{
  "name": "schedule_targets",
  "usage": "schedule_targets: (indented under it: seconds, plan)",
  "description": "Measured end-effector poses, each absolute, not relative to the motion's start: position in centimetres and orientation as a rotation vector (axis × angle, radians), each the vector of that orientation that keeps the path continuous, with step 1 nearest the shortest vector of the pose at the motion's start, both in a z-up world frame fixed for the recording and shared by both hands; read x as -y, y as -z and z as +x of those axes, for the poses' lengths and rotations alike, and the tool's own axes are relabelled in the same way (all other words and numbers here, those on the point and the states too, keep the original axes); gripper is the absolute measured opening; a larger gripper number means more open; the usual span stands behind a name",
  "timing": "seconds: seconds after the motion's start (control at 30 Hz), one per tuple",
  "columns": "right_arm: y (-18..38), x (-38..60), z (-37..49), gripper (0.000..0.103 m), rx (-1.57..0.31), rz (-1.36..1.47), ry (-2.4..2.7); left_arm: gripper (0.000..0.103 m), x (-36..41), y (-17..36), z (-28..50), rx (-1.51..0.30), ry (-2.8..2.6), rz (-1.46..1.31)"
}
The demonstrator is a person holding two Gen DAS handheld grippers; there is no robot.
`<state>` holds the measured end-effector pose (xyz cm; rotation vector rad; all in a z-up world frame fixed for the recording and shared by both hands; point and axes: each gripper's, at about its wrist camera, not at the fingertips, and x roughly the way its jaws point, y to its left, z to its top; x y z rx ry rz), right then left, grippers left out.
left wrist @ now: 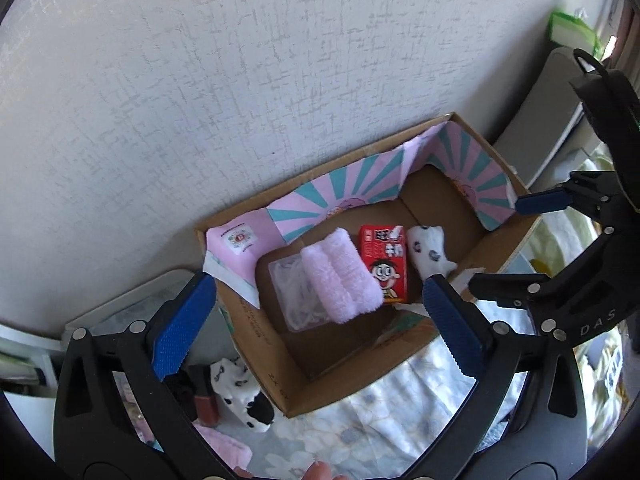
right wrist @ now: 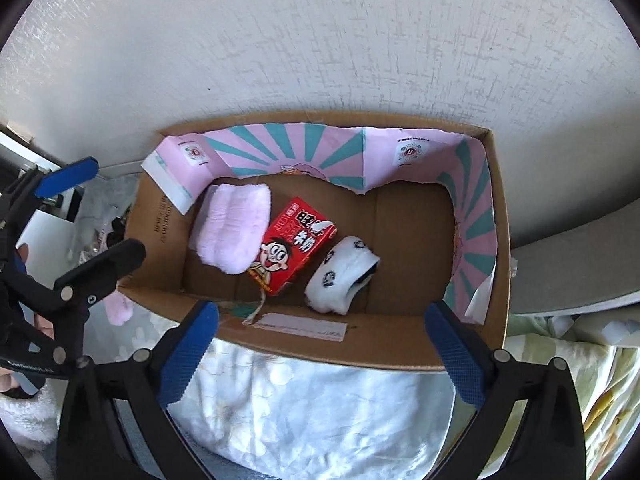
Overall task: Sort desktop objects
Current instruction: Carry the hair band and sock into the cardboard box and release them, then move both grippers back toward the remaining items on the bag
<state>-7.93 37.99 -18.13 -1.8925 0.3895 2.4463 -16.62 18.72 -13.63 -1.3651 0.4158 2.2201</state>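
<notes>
An open cardboard box (left wrist: 280, 376) (right wrist: 500, 240) stands against the wall. Inside lie a rolled pink towel (left wrist: 340, 276) (right wrist: 232, 226), a red milk carton (left wrist: 384, 264) (right wrist: 294, 248), a white spotted sock (left wrist: 430, 254) (right wrist: 340, 276) and a clear plastic bag (left wrist: 294, 296). My left gripper (left wrist: 320, 320) is open and empty above the box's near-left side. My right gripper (right wrist: 324, 344) is open and empty above the box's front wall; it also shows in the left wrist view (left wrist: 516, 240).
Left of the box lie another spotted sock (left wrist: 240, 392), a brown lipstick tube (left wrist: 206, 400) and a pink cloth (left wrist: 224, 448). A floral cloth (right wrist: 320, 412) covers the surface in front. A grey panel (right wrist: 576, 264) stands at the right. The wall (right wrist: 320, 40) is behind.
</notes>
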Motion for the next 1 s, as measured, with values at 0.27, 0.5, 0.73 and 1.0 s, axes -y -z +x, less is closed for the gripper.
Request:
schedule_targets:
  seconds: [0.27, 0.5, 0.73, 1.0]
  plan:
    - [17.0, -36.0, -8.3, 0.103, -0.26, -1.909, -2.512, 0.103, -17.3, 12.0, -15.5, -0.443, -2.255, -1.316]
    - [15.1, -34.5, -7.4, 0.103, -0.313, -1.814, -2.628, 0.103, -14.2, 11.2, -15.0, -0.415, -2.272, -1.326]
    - [11.7, -32.2, -6.8, 0.103, -0.338, -1.795, -2.674, 0.103, -10.2, 9.2, -13.8, -0.363, -2.333, -1.333]
    - [10.8, -28.8, -7.0, 0.103, -0.352, -1.804, -2.736, 0.103, -5.2, 6.6, -11.8, -0.301, -2.435, -1.249]
